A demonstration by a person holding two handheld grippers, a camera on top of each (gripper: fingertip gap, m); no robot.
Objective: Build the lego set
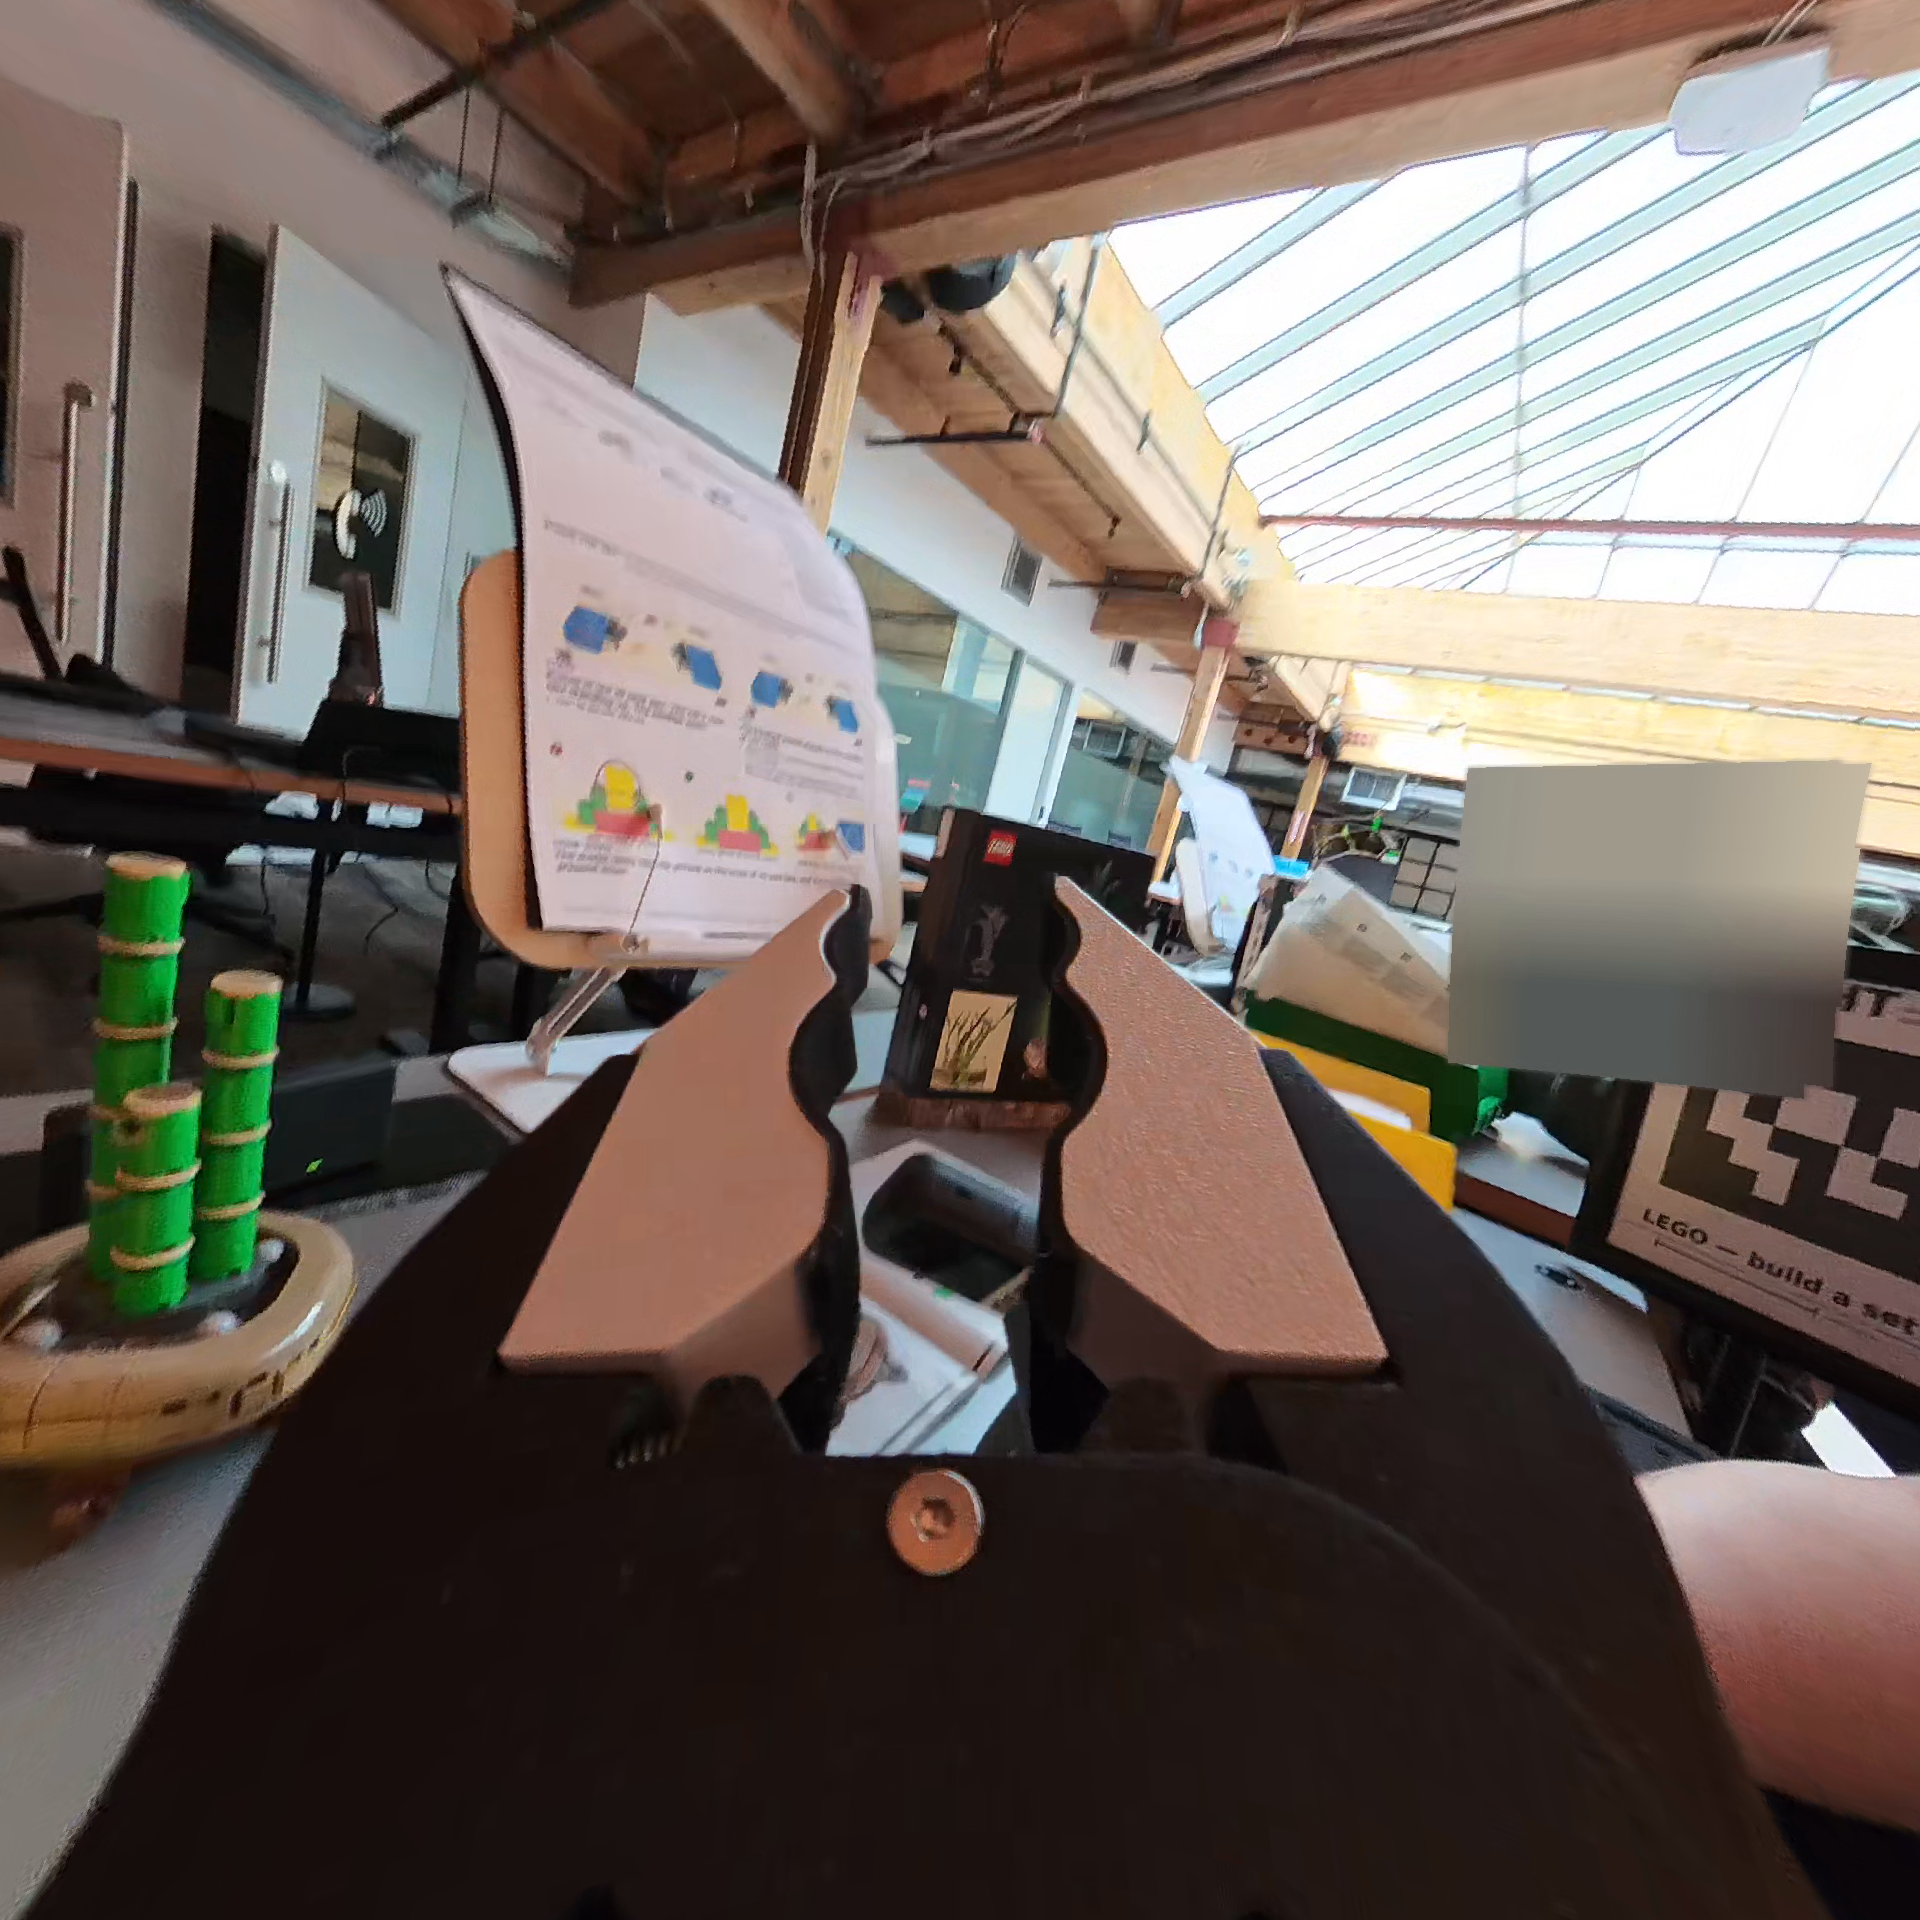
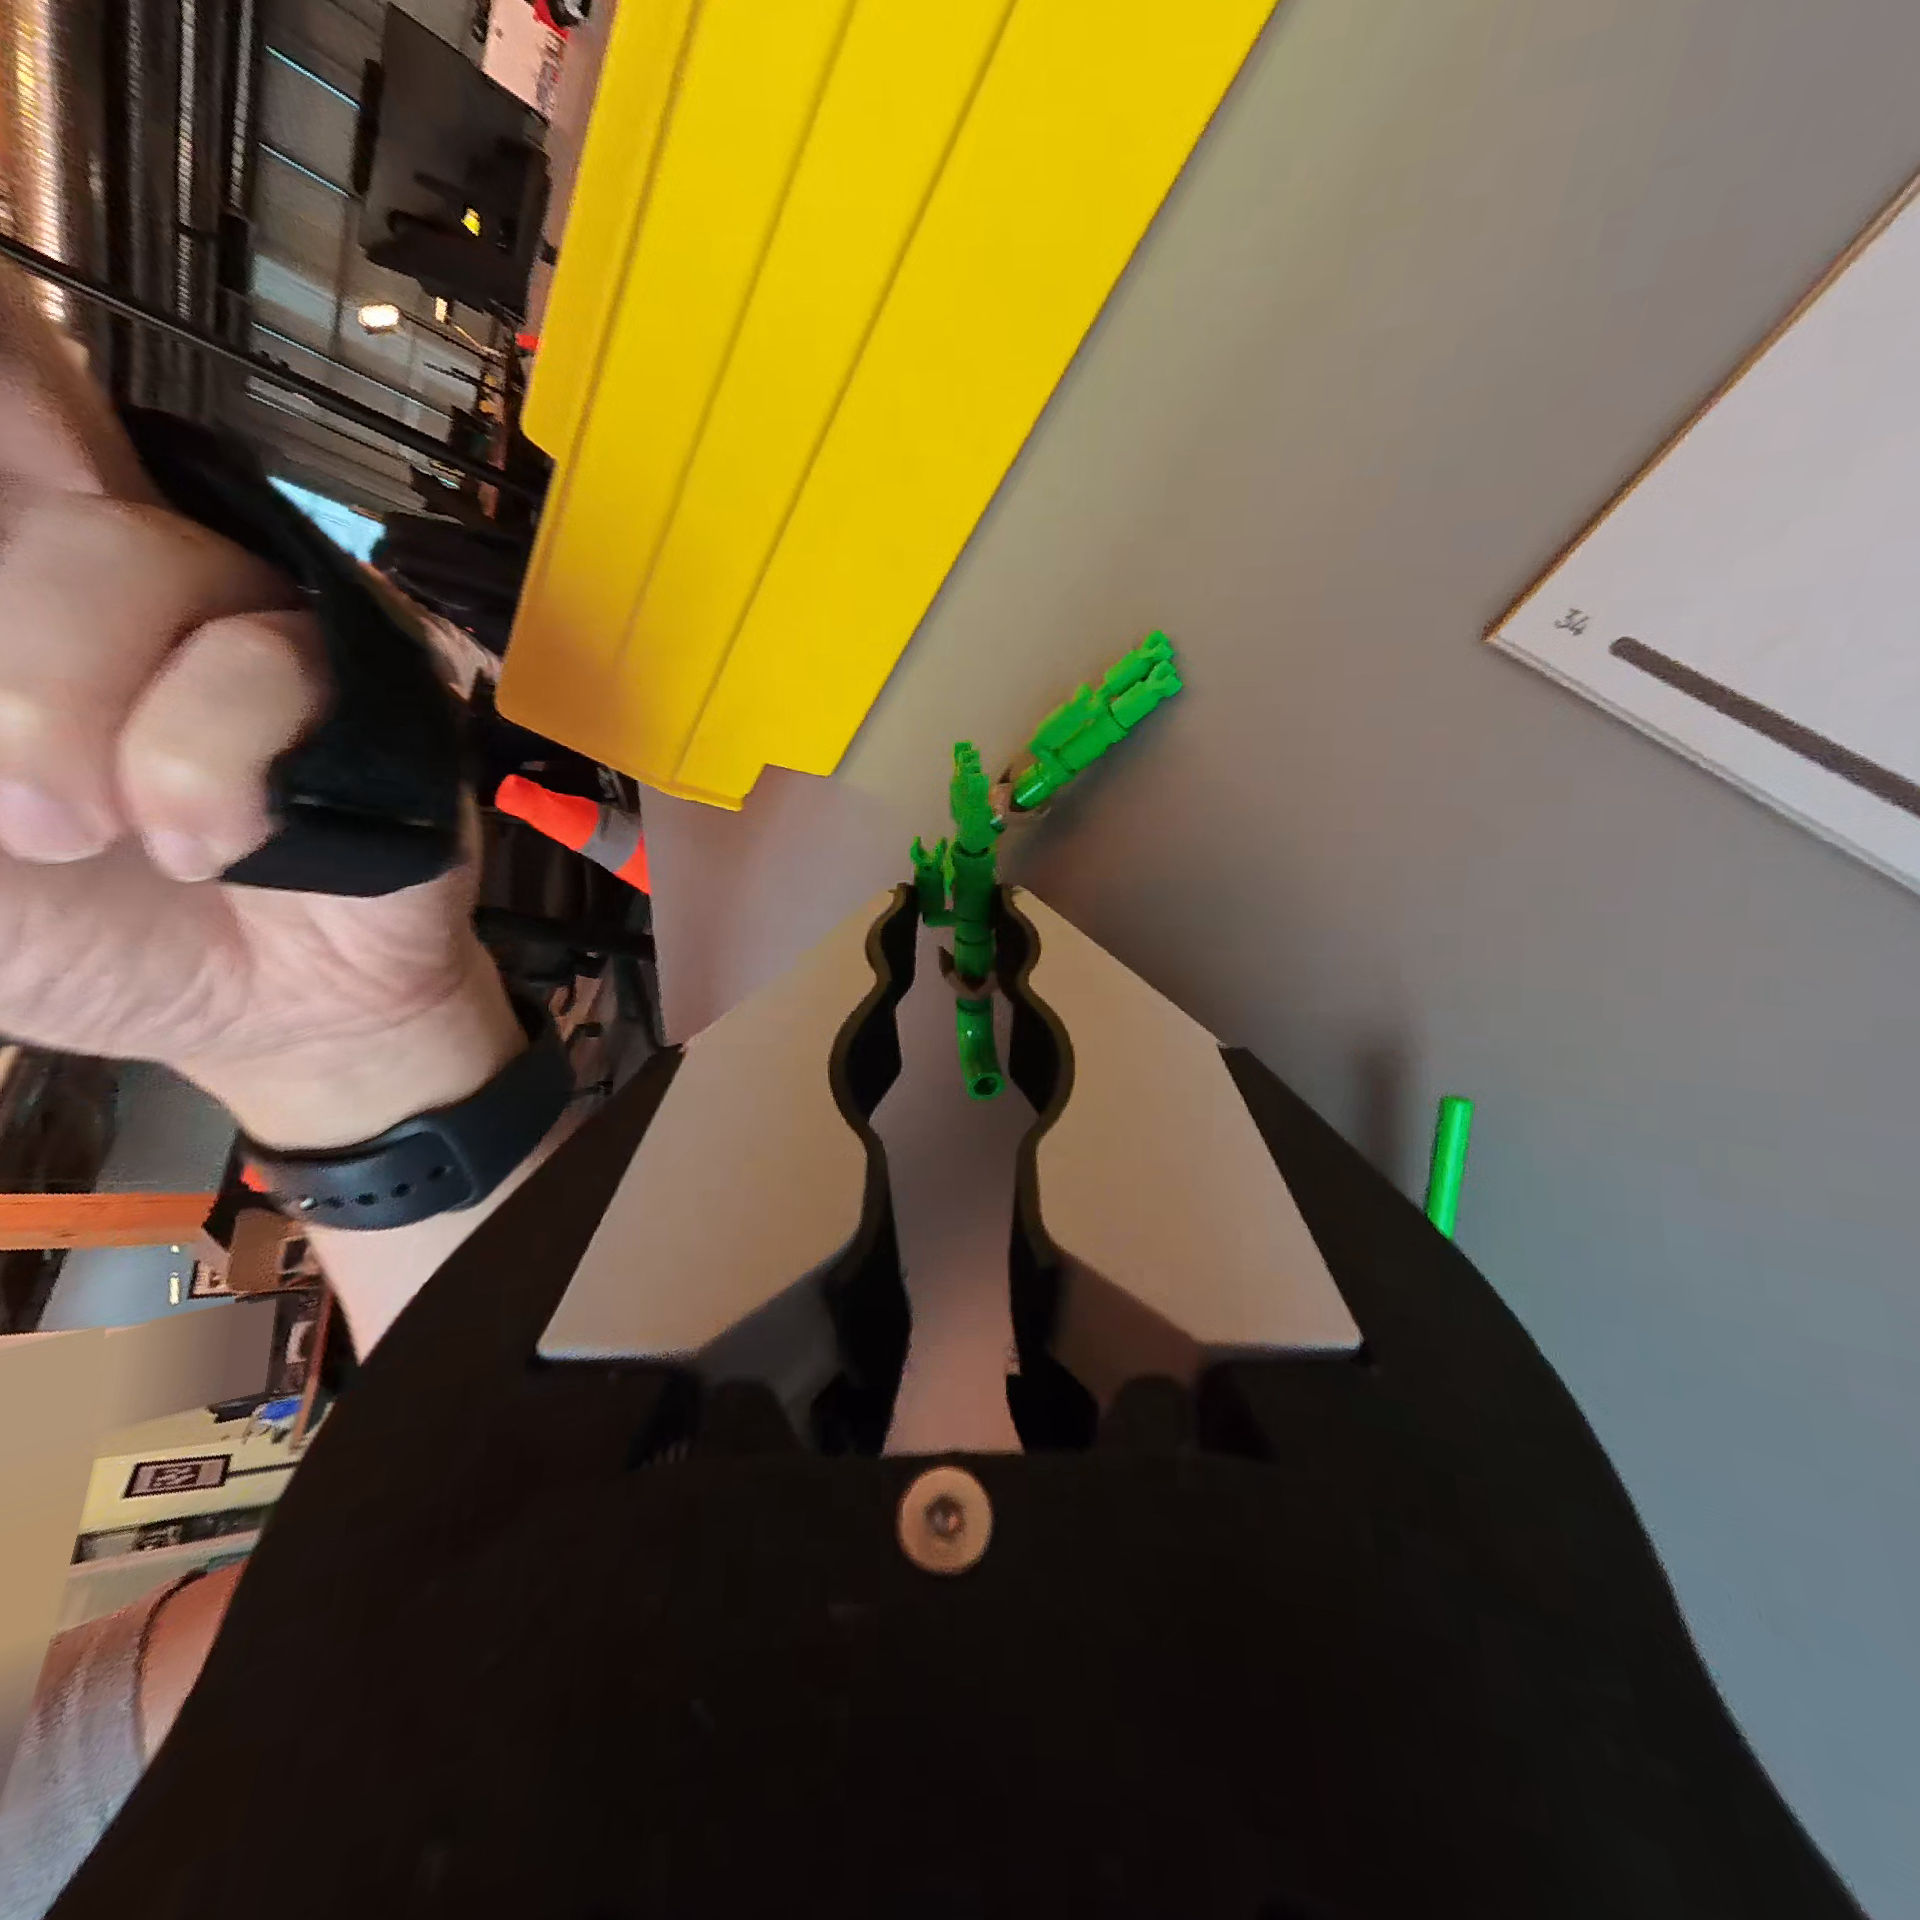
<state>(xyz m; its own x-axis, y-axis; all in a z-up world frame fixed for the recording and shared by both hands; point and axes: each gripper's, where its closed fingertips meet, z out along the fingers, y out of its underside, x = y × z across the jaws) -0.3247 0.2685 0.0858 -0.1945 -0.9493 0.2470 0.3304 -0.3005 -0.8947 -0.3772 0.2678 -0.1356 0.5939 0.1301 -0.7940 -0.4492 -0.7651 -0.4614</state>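
Note:
My right gripper [image 2: 956, 896] is shut on a thin green Lego stem [image 2: 974, 925] that runs along the gap between its fingers. A second green branch [image 2: 1107, 717] forks off up and to the right beyond the tips. The stem's lower end curves back inside the jaws. My left gripper [image 1: 954, 899] is open and empty, held above the grey table. The built bamboo model [image 1: 156, 1132], three green stalks in a tan bowl base [image 1: 177, 1382], stands to its left. A loose green rod [image 2: 1449, 1164] lies on the table right of my right gripper.
An instruction sheet on a wooden stand [image 1: 707, 727] and the black set box [image 1: 997, 987] stand ahead of my left gripper. A yellow bin [image 2: 831, 364] lies beyond the right gripper, with an open booklet [image 2: 1766, 499] to the right. A hand with a black wristband [image 2: 208, 831] is at the left. The gap from one gripper's tips to the other's is roughly 20 cm. The loose green rod [image 2: 1449, 1164] is closer to my right gripper, around 9 cm from its tips; the left tips are 25 cm off. The built bamboo model [image 1: 156, 1132] is about equally far from each gripper, around 25 cm.

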